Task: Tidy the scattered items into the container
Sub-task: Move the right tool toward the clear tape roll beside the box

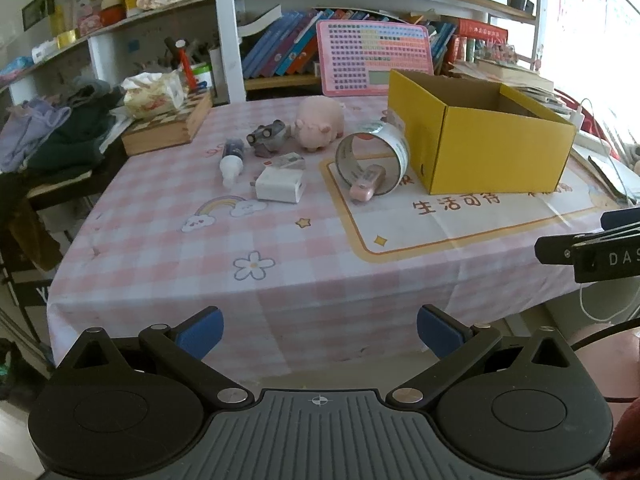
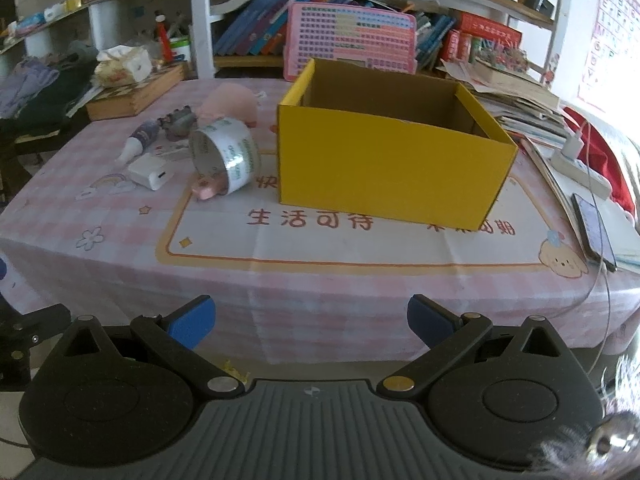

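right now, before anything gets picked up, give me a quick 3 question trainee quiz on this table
1. True or false: the open yellow cardboard box already holds the pink pig plush toy.
2. Which lies nearest the roll of clear printed tape: A) small pink oblong device, B) white square charger plug, C) white-capped dark tube?
3. Fill in: the left gripper and the right gripper are both ___.

Key: 1 false, it sits on the pink checked tablecloth. 2 A. 3 open.

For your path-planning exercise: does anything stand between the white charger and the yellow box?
Yes. The tape roll, tilted over a pink stick, lies between the charger and the box, close to the box's near left corner.
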The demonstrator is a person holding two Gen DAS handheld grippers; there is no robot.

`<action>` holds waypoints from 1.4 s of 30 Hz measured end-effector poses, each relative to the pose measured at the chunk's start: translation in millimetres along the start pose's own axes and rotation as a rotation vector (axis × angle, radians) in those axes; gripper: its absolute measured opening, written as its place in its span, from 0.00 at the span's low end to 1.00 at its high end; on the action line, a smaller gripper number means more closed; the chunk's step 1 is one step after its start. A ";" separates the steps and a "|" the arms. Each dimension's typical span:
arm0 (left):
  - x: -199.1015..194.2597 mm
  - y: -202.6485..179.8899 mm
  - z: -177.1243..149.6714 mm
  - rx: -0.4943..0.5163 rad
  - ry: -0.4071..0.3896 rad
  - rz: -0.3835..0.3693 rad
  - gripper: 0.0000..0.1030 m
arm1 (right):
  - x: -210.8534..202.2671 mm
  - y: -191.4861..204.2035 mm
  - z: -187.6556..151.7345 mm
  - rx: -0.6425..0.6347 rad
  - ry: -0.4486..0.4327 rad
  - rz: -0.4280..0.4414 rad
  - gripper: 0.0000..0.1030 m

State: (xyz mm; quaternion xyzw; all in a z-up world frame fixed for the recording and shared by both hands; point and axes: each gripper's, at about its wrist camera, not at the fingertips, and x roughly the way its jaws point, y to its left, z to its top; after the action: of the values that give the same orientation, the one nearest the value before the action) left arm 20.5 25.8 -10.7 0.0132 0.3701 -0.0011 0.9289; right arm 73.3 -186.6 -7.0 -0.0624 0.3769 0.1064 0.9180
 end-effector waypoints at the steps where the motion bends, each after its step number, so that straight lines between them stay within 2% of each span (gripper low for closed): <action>1: 0.1 1.1 0.1 -0.002 0.000 -0.004 1.00 | -0.3 1.5 0.0 -0.005 -0.001 0.003 1.00; 13: -0.8 7.0 -1.2 -0.006 -0.004 -0.009 1.00 | 0.3 22.2 8.1 -0.069 -0.021 0.101 1.00; 20: -1.5 13.8 -1.9 -0.014 -0.011 0.008 1.00 | 4.5 31.2 13.5 -0.102 -0.016 0.119 1.00; 27: -0.7 15.6 1.5 -0.006 -0.036 0.035 1.00 | 5.0 43.2 20.5 -0.175 -0.055 0.117 0.98; 42: 22.2 24.0 21.0 -0.041 -0.050 0.029 1.00 | 28.2 57.4 50.0 -0.319 -0.113 0.143 0.78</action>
State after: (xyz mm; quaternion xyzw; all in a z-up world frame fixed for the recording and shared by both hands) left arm 51.3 49.4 -10.1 -0.0007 0.3463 0.0197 0.9379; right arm 113.0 -117.0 6.6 -0.1740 0.3064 0.2331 0.9064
